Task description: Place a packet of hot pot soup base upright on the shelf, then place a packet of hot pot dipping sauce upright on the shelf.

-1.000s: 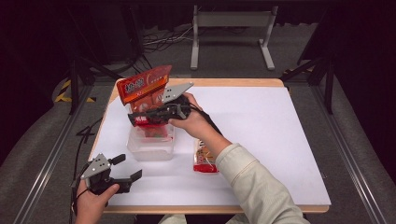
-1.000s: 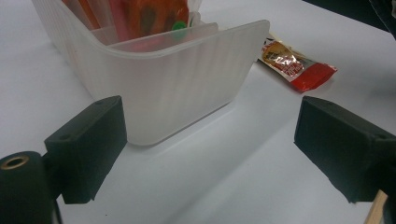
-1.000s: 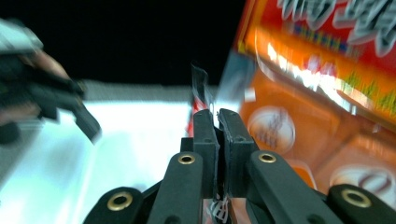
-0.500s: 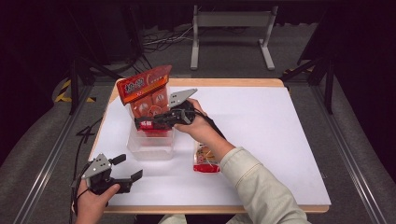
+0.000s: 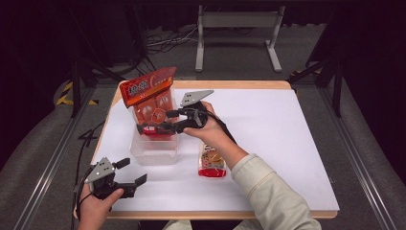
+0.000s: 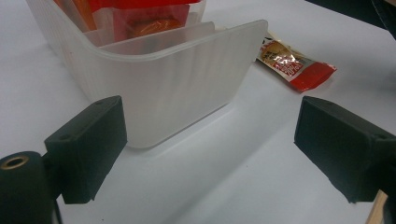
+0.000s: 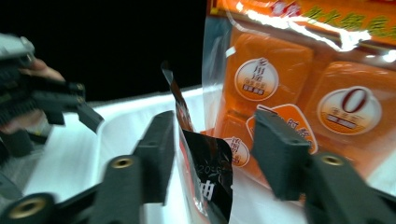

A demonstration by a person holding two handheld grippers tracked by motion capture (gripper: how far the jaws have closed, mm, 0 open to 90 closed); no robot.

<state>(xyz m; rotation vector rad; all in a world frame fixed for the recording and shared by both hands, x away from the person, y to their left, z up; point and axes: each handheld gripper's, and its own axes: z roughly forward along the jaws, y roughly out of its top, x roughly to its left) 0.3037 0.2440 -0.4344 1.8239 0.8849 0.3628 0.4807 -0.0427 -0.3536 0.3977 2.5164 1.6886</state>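
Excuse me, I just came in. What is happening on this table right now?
A person works at a white table with a gripper in each hand. The right gripper is over a clear plastic bin, its jaws open around a small dark packet standing in the bin beside a large orange bag. The left gripper rests open near the table's front edge, holding nothing. One more red packet lies flat on the table beside the bin.
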